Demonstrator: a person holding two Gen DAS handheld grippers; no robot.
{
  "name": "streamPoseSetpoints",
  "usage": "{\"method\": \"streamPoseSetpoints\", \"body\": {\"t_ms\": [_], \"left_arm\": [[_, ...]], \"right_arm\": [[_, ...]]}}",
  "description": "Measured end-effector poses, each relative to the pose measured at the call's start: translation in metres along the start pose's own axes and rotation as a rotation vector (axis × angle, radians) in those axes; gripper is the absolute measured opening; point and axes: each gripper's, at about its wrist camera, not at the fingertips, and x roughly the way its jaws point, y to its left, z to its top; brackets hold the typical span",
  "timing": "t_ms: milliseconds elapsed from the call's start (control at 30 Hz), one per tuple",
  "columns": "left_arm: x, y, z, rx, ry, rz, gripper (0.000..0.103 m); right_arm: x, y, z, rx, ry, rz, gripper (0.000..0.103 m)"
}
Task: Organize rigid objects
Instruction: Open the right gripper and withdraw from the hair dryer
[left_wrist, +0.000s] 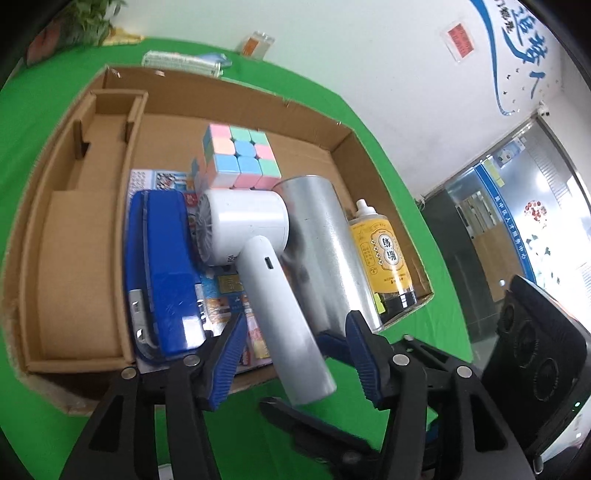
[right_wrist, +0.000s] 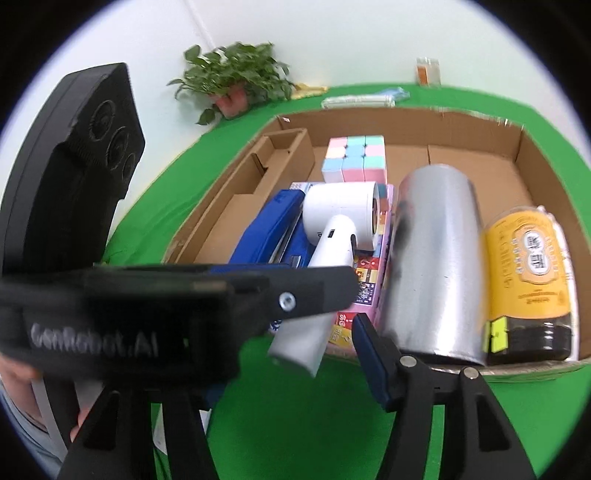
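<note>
A white handheld fan (left_wrist: 258, 236) lies in a shallow cardboard box (left_wrist: 37, 236), its handle (right_wrist: 317, 258) sticking out over the near rim. My left gripper (left_wrist: 297, 317) is open, its blue pads (left_wrist: 229, 354) on either side of the handle with gaps showing. My right gripper (right_wrist: 291, 354) is open too, near the handle's end; its left finger is hidden behind the left gripper's black body (right_wrist: 184, 306). Beside the fan lie a blue stapler (left_wrist: 162, 266), a pastel puzzle cube (left_wrist: 236, 155), a silver cylinder (left_wrist: 328, 243) and a yellow-labelled bottle (left_wrist: 388, 258).
A colourful printed sheet (right_wrist: 365, 280) lies under the fan. A cardboard divider (left_wrist: 110, 122) fences off the box's left part. The green tablecloth (right_wrist: 295, 424) runs round the box. At the back stand a potted plant (right_wrist: 236, 81) and a small clear container (right_wrist: 428, 72). A hand (right_wrist: 22, 391) shows bottom left.
</note>
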Motion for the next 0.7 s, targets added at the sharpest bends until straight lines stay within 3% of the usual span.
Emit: {"method": "streamPoseSetpoints", "body": {"t_ms": [100, 133, 167, 200, 233, 300, 400, 467, 500, 567, 667, 700], "left_arm": [[-0.019, -0.007, -0.012, 0.041, -0.084, 0.067, 0.055], [-0.030, -0.008, -0.018, 0.054, -0.125, 0.087, 0.062], [-0.039, -0.012, -0.024, 0.074, -0.177, 0.131, 0.069], [-0.050, -0.016, -0.031, 0.097, -0.239, 0.194, 0.090], [-0.062, -0.020, -0.039, 0.122, -0.307, 0.263, 0.102], [-0.079, -0.025, -0.055, 0.165, -0.394, 0.333, 0.103], [-0.093, -0.016, -0.069, 0.141, -0.381, 0.353, 0.103], [-0.098, -0.004, -0.077, 0.095, -0.368, 0.347, 0.103], [-0.099, 0.001, -0.082, 0.073, -0.361, 0.341, 0.103], [-0.103, 0.013, -0.093, 0.030, -0.351, 0.335, 0.103], [-0.100, 0.019, -0.105, -0.011, -0.341, 0.324, 0.103], [-0.099, 0.020, -0.108, -0.017, -0.338, 0.319, 0.103]], "right_arm": [[-0.019, 0.003, -0.009, -0.036, -0.069, -0.026, 0.060], [-0.029, 0.004, -0.015, -0.055, -0.113, -0.043, 0.060], [-0.034, 0.004, -0.021, -0.071, -0.134, -0.068, 0.067], [-0.036, 0.003, -0.024, -0.080, -0.142, -0.090, 0.076], [-0.038, 0.001, -0.032, -0.085, -0.148, -0.107, 0.089], [-0.033, -0.005, -0.038, -0.081, -0.144, -0.106, 0.089], [-0.029, -0.012, -0.041, -0.053, -0.130, -0.108, 0.089], [-0.034, -0.013, -0.043, -0.055, -0.167, -0.120, 0.088], [-0.037, -0.011, -0.042, -0.075, -0.190, -0.130, 0.083], [-0.042, -0.008, -0.044, -0.095, -0.205, -0.136, 0.042], [-0.030, -0.008, -0.040, -0.113, -0.160, -0.124, 0.014], [-0.024, -0.008, -0.037, -0.116, -0.144, -0.114, 0.012]]}}
